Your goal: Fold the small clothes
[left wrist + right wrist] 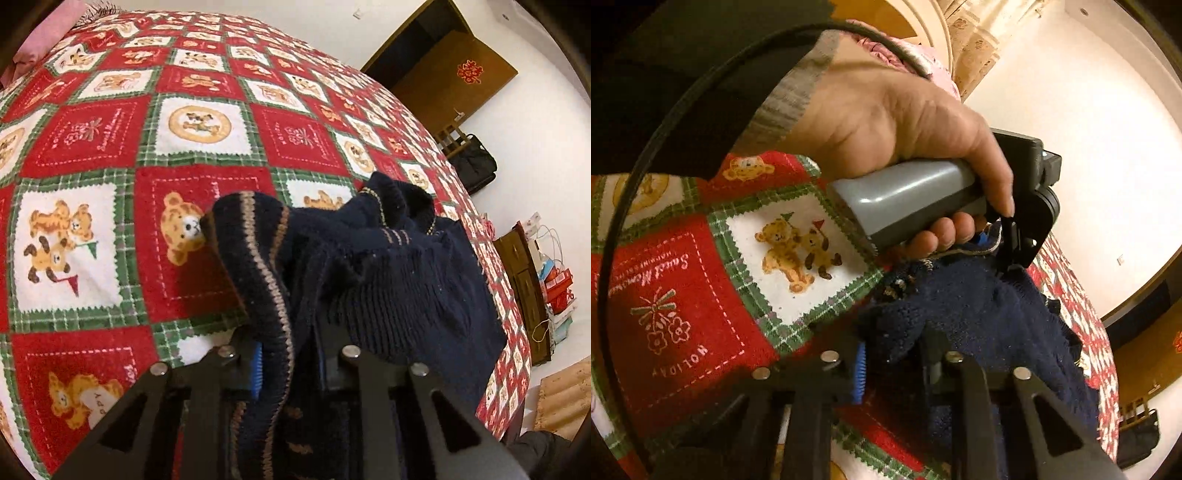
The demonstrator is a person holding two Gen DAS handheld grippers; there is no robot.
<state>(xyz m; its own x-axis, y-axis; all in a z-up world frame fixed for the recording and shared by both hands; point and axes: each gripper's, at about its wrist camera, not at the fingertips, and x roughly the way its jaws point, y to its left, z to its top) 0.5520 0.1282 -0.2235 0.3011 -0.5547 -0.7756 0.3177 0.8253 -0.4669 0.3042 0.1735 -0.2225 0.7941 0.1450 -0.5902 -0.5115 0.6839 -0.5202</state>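
Note:
A small navy knitted garment (pixel 406 280) with tan stripes lies bunched on a bed with a red, white and green teddy-bear bedspread (pixel 184 110). My left gripper (pixel 291 354) is shut on its striped edge, and the fabric drapes over and between the fingers. In the right wrist view my right gripper (pixel 894 362) is shut on another fold of the navy garment (pixel 979 314) just above the bedspread (pixel 683 295). Beyond it a person's hand (pixel 905 122) grips the grey handle (pixel 908 199) of the left gripper, whose front end reaches into the same garment.
A pink pillow (pixel 48 33) lies at the bed's far left corner. Past the bed's right edge are a brown door (pixel 454 70), a black bag (pixel 472 162) and a wooden cabinet (pixel 528 280) with clutter. A black cable (pixel 613 258) loops across the right wrist view.

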